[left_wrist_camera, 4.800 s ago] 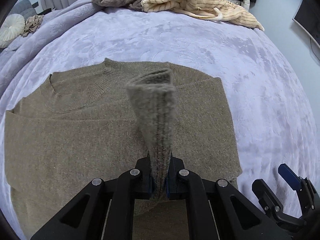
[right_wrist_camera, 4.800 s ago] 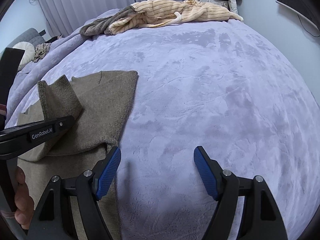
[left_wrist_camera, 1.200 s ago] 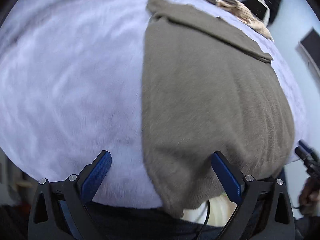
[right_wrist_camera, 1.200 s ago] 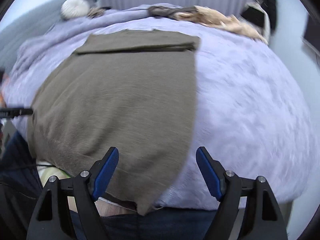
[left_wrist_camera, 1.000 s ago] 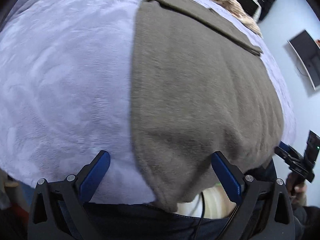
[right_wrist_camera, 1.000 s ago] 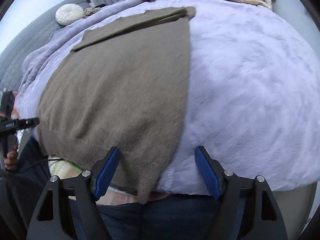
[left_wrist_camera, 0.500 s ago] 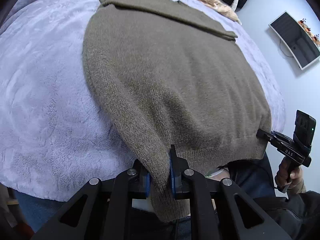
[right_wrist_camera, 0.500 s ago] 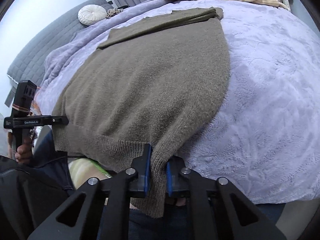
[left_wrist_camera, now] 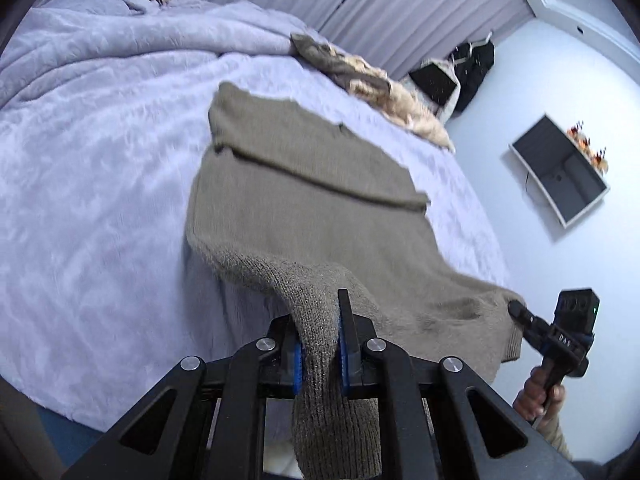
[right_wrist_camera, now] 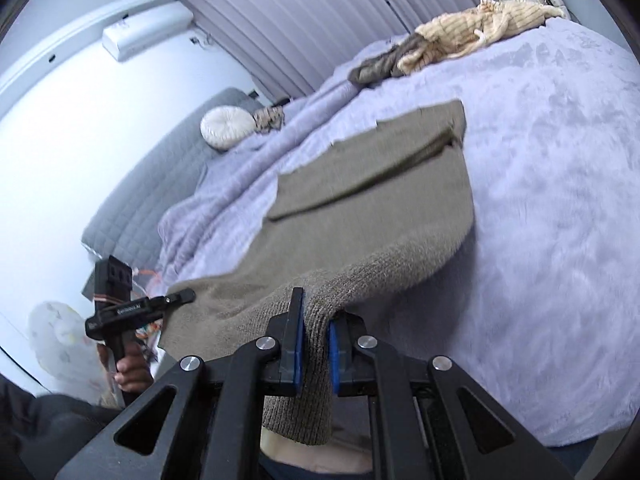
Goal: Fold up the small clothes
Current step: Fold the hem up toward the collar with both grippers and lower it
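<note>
An olive-brown knit sweater [left_wrist_camera: 312, 200] lies on the lavender bed, its sleeves folded across the chest at the far end. My left gripper [left_wrist_camera: 320, 344] is shut on the sweater's left hem corner and holds it lifted above the bed edge. My right gripper [right_wrist_camera: 316, 340] is shut on the right hem corner of the sweater [right_wrist_camera: 380, 208], also lifted. The hem hangs stretched between both grippers. The right gripper shows in the left wrist view [left_wrist_camera: 516, 308], and the left gripper in the right wrist view [right_wrist_camera: 188, 295].
A lavender plush blanket [left_wrist_camera: 100, 160] covers the bed. A pile of beige and brown clothes [right_wrist_camera: 460, 40] lies at the far side. A round white cushion [right_wrist_camera: 226, 127] rests by the grey headboard. A wall screen [left_wrist_camera: 560, 172] hangs to the right.
Both grippers closed on the hem corners half a second ago and have since lifted the hem up off the bed edge; the cameras now tilt upward.
</note>
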A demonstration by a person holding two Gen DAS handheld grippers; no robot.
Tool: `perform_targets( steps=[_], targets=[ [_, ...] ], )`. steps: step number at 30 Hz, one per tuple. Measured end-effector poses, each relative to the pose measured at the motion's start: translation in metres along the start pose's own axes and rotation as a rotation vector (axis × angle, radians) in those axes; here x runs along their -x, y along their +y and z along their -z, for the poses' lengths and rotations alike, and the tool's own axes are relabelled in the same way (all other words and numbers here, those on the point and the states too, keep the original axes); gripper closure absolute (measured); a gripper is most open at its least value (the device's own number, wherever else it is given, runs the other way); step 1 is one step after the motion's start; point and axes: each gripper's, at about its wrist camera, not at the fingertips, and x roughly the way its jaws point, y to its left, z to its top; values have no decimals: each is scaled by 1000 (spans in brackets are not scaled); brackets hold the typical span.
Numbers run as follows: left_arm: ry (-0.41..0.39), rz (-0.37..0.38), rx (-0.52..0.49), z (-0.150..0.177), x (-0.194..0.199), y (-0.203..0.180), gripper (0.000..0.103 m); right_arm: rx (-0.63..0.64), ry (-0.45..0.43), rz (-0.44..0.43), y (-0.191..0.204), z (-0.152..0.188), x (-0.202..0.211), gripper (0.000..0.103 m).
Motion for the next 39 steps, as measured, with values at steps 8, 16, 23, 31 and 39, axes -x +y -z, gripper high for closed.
perform_targets(
  steps=[8, 16, 23, 31, 39],
  targets=[
    [-55, -69, 10, -58, -16, -8, 89, 8, -61, 53, 6, -61, -16, 92],
    [-51, -121, -2, -96, -42, -13, 89, -13, -66, 119, 0, -101, -37, 92],
    [-29, -138, 36, -122, -65, -9, 89, -19, -52, 151, -5, -129, -55, 92],
    [-23, -163, 58, -156, -89, -8, 89, -46, -43, 184, -15, -163, -81, 92],
    [24, -206, 64, -185, -128, 0, 89, -81, -2, 235, -34, -189, -114, 92]
  ],
)
